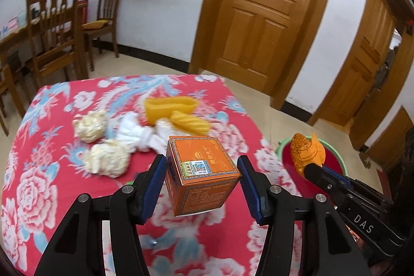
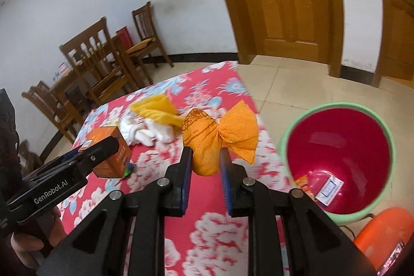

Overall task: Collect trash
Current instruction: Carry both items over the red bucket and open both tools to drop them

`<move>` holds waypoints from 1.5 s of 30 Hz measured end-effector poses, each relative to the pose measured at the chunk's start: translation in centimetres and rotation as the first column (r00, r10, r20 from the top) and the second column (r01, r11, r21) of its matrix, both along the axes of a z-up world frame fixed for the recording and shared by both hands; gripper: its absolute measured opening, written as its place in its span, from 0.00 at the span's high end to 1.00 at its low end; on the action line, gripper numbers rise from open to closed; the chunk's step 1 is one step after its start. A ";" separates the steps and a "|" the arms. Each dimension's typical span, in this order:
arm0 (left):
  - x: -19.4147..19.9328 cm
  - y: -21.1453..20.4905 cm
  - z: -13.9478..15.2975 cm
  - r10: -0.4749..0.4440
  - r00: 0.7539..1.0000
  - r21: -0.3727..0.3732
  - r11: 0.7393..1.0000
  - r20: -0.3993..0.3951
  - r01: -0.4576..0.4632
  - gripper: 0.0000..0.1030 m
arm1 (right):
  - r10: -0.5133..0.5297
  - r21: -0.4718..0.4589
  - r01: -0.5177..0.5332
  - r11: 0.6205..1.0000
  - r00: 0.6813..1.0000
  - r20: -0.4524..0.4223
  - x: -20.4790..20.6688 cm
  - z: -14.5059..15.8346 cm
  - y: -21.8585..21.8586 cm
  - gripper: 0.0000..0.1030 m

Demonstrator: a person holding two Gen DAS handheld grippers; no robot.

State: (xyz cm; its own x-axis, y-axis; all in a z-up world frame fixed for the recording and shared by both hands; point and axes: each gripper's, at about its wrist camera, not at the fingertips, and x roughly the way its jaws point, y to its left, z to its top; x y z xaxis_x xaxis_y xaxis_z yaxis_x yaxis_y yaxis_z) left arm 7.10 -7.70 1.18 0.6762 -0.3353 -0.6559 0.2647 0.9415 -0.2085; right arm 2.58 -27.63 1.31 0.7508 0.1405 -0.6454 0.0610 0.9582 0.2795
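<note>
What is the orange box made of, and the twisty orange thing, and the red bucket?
Orange box: looks like printed cardboard, with sharp folded edges and a sticker. Orange wrapper: seemingly thin crinkly paper or film, twisted, dotted. Bucket: likely glossy plastic; light reflects inside.

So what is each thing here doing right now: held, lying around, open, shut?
Left hand-held gripper: shut on orange box, lifted off table.
Right hand-held gripper: shut on orange wrapper.
Bin: open, some scraps inside.
White tissues: crumpled, lying on table.
Door: closed.
</note>
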 end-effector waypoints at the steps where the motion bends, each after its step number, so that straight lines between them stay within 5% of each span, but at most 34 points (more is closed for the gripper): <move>1: 0.0 -0.6 0.0 -0.012 1.000 0.003 1.000 0.001 0.012 0.44 | -0.011 0.002 0.011 1.000 1.000 0.001 -0.1 0.0 -0.5 0.77; 21: 0.4 -12.4 -1.3 -0.220 0.975 0.078 0.972 -0.028 0.222 0.44 | -0.265 0.046 0.270 0.962 0.960 -0.095 -2.3 -4.1 -11.1 0.77; 45: 2.1 -19.0 -4.9 -0.307 0.946 0.117 0.941 -0.106 0.319 0.49 | -0.357 0.098 0.380 0.920 0.914 -0.194 -2.5 -7.9 -16.4 0.67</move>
